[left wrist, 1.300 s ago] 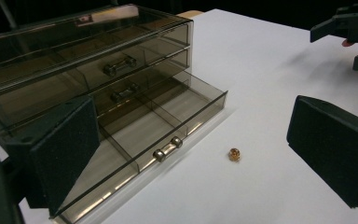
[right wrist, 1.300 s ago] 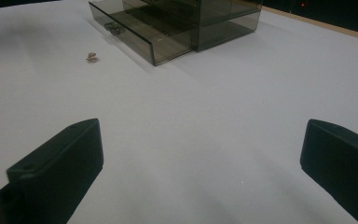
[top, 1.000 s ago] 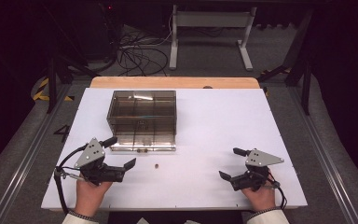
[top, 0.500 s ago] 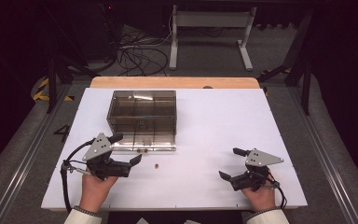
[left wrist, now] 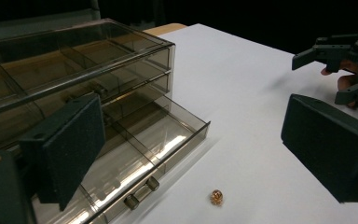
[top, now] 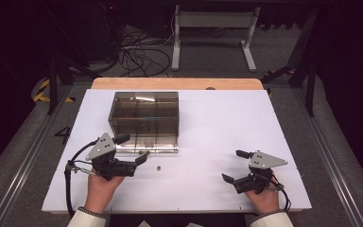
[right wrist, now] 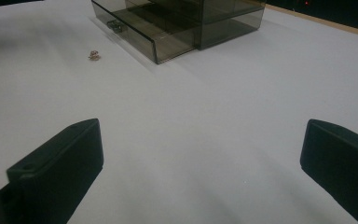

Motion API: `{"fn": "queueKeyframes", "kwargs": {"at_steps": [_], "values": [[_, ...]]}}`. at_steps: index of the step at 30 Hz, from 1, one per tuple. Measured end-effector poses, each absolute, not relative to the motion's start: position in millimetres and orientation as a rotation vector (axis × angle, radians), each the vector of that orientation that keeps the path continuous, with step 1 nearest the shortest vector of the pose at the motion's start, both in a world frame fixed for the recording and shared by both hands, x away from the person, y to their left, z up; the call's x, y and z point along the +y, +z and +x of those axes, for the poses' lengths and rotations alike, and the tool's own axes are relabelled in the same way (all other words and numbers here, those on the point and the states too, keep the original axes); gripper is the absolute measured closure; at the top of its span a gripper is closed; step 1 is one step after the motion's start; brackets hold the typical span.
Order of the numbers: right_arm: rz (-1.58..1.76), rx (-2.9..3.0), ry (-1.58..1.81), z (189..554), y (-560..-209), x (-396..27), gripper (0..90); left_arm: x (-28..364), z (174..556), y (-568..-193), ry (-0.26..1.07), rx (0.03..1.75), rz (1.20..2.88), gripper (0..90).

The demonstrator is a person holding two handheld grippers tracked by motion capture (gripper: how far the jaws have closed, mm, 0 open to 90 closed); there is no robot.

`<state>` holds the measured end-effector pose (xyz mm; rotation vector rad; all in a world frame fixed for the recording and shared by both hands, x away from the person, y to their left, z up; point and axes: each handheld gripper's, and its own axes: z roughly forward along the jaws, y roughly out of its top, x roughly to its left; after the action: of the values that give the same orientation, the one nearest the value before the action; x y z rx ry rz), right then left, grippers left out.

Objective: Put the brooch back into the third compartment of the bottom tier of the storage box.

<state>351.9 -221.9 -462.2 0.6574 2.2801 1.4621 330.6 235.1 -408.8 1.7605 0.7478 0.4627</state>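
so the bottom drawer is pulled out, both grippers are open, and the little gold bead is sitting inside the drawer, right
Not quite. The bead is not in the drawer: it lies on the white table, just in front of the drawer's handle, as the left gripper view shows. The rest holds: the bottom drawer is pulled out, and the left gripper and right gripper are both open.

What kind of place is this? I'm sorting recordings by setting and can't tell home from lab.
Probably a lab or recording workshop: a white work table in a dark room, loose cables on the floor behind it, and a metal stand beyond.
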Motion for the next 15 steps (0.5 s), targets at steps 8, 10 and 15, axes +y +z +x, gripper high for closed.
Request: {"fn": "queueKeyframes", "kwargs": {"at_steps": [8, 10, 15], "values": [[0.655, 2.284, 1.461, 352, -462, -222, 0.4, 227, 334, -423, 0.453, 0.725, 1.773, 13.6], [0.653, 2.285, 1.461, 352, -462, -222, 0.4, 224, 336, -426, 0.452, 0.716, 1.786, 14.1], [0.651, 2.286, 1.459, 352, -463, -221, 0.4, 218, 342, -436, 0.430, 0.718, 1.825, 17.7]]}}
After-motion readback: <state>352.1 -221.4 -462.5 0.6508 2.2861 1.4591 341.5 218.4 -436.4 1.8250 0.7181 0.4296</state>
